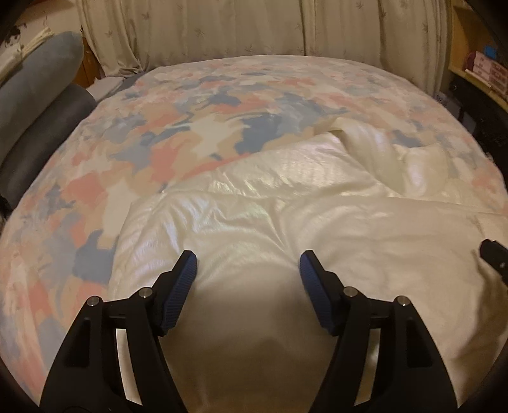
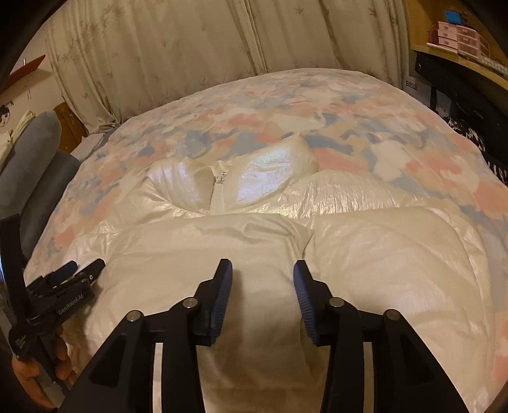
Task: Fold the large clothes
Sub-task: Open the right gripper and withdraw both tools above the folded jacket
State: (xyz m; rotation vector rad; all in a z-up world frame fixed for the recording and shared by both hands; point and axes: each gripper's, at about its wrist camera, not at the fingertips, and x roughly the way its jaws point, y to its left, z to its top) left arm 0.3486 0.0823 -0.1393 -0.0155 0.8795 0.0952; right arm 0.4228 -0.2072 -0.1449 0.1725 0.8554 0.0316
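Note:
A cream, shiny padded jacket (image 1: 285, 206) lies spread on a bed, filling the near half of both views. Its collar and white zipper (image 2: 219, 187) point toward the far side. My left gripper (image 1: 247, 257) hovers open over the jacket's near part, with nothing between its blue pads. My right gripper (image 2: 263, 265) is also open above the cream fabric (image 2: 381, 254), over a fold between two puffy sections. In the right wrist view the left gripper (image 2: 85, 268) shows at the left edge, held by a hand (image 2: 31, 375). One tip of the right gripper (image 1: 492, 251) pokes in at the left wrist view's right edge.
The jacket rests on a bed cover (image 1: 158, 143) patterned in pink, blue and beige. Grey-blue pillows (image 1: 38, 79) lie at the left. A pale curtain (image 1: 222, 28) hangs behind the bed. A shelf with pink boxes (image 2: 457, 38) and dark furniture stand at the right.

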